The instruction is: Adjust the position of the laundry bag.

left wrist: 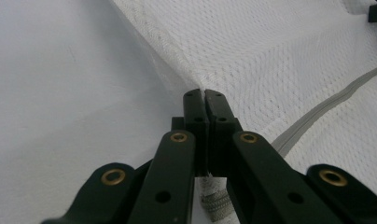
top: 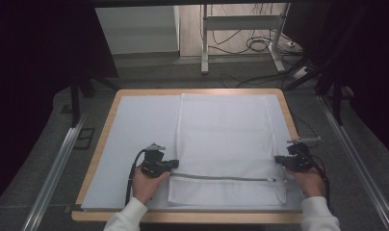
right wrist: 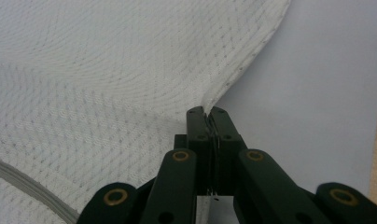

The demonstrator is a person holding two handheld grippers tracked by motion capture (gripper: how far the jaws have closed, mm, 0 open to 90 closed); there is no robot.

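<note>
Both claws are pinching the same white mesh bag (top: 224, 139), one on each side. The left gripper (top: 172, 166) has its black jaws squeezed together on the bag's left edge. In the left gripper view (left wrist: 205, 95) you can see the netted cloth caught right between the two tips, with the edge pulled up into a little peak there. The right gripper (top: 280, 161) is closed on the bag's right edge in the same way. In the right gripper view (right wrist: 206, 113) a thin bit of the cloth sits in the crack between the jaws, and the edge bends in toward them.

The mesh bag lies flat on a pale blue sheet (top: 135, 130) that covers a wooden table (top: 190, 217). It sits a bit to the right of the middle of the sheet and reaches from the far side almost to the near side. A grey zipper (top: 221, 177) runs straight across the bag close to the near end, just nearer than the line between the two claws. The same zipper shows as a grey stripe in the left gripper view (left wrist: 326, 105).

The left hand (top: 145, 185) and right hand (top: 309, 182) come up from the bottom of the high view, both in white sleeves (top: 320, 214). Black cables (top: 131, 180) hang from each claw. Past the table there is a grey floor (top: 159, 77) with metal legs (top: 204, 41) and loose wires (top: 257, 43).
</note>
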